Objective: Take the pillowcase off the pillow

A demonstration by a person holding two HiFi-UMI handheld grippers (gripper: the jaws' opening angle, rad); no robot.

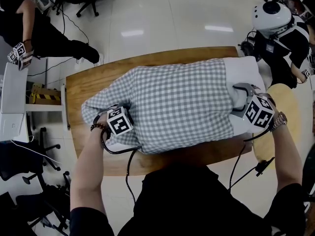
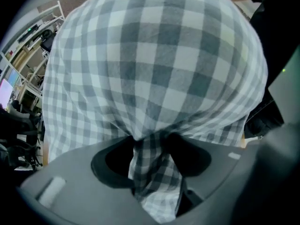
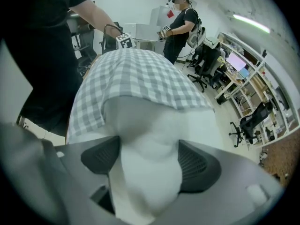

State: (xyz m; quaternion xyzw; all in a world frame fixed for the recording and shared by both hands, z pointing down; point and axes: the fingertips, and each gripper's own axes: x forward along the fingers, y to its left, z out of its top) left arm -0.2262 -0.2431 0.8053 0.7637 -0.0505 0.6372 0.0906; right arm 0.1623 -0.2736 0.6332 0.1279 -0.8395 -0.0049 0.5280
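- The wooden counter (image 1: 86, 82) runs crosswise in front of you, with bare wood showing along its left end and near edge.
- The grey-and-white checked pillowcase (image 1: 172, 100) lies lengthwise on the counter. It covers most of the pillow, from your left end across to a hem that stops short of the right end.
- The white pillow (image 1: 244, 70) shows bare only at your right, where its end sticks out of the pillowcase's open mouth.
- Your right hand-held gripper (image 3: 147, 161) points steeply down onto that bare end. Its two pads are clamped on the pillow, and the white stuffing bulges up between them.
- Your left hand-held gripper (image 2: 151, 156) sits at the covered left end, near the corner closest to you. Its jaws are pinched on a gathered fold of the pillowcase, which is bunched narrow between the pads.
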